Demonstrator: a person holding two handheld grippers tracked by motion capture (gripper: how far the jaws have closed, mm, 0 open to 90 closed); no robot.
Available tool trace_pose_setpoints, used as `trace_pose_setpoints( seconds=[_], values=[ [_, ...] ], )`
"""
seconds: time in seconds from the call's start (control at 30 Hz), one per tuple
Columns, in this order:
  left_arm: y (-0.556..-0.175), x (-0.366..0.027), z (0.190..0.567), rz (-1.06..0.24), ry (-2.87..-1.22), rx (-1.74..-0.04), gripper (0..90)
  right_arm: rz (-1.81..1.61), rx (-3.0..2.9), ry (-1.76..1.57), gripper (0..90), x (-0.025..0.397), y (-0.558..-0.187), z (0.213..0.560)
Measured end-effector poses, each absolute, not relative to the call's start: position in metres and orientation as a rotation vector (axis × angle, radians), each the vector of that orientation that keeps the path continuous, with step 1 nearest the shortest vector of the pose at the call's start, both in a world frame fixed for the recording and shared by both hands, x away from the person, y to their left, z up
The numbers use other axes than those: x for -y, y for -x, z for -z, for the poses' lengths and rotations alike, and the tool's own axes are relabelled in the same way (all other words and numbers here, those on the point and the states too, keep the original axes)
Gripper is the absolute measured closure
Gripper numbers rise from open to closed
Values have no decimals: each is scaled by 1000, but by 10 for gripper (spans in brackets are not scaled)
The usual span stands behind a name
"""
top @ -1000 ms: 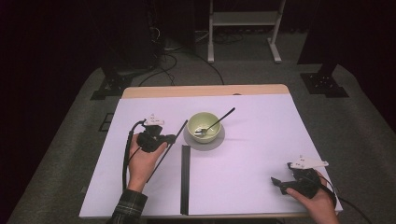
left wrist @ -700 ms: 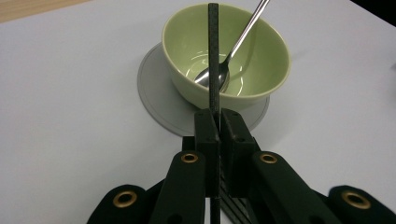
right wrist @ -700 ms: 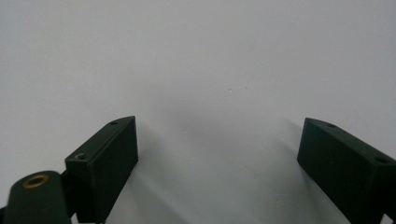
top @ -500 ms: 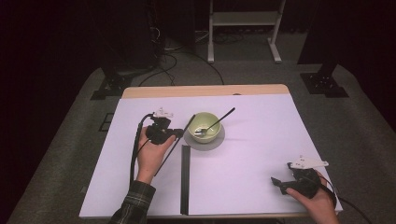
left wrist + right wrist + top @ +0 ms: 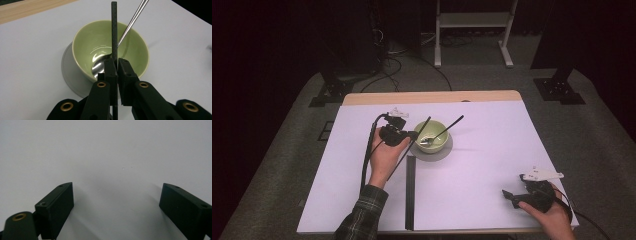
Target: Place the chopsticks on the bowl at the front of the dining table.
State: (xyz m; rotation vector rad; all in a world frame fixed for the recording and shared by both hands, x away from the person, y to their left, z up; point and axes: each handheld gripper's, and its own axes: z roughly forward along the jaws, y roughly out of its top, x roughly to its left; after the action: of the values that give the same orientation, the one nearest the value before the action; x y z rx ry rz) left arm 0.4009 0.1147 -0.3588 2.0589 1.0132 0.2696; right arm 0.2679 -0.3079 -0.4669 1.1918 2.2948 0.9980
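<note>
- Presently a thin dark rod [image 5: 114, 32] is pinched between the pressed-together jaws of the left claw [image 5: 408, 135], which is held just beside the near-left side of the green bowl [image 5: 432, 136].
- The rod's long axis is seen running from the near-left, past the hand, up and over the bowl's rim toward the far edge of the desk [image 5: 492, 150]; in the left gripper view it stands straight up between the jaws, its far end above the bowl.
- The bowl lies directly ahead of the left claw, so that claw is by far the nearer; the right claw [image 5: 511, 195] is rested near the desk's near-right corner, well apart from the bowl, its jaws spread with nothing between them.
- The next move is judged to turn on tipping the rod's far end down into the bowl or laying it across the rim.
- Counted: one bowl, set on one grey saucer [image 5: 447, 151]; one spoon [image 5: 443, 131] lying in the bowl, handle toward the far right; one held rod; one black strip [image 5: 410, 192] flat on the desk, running toward the near edge.
</note>
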Motion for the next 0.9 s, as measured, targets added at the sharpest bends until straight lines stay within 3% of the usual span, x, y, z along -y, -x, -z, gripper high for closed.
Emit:
trace_pose_setpoints(
  seconds=[0.9],
  values=[
    [-436, -78, 364, -243, -2067, -1010, 864, -1001, -2294, -1192, 106, 308, -268, 467]
  ],
)
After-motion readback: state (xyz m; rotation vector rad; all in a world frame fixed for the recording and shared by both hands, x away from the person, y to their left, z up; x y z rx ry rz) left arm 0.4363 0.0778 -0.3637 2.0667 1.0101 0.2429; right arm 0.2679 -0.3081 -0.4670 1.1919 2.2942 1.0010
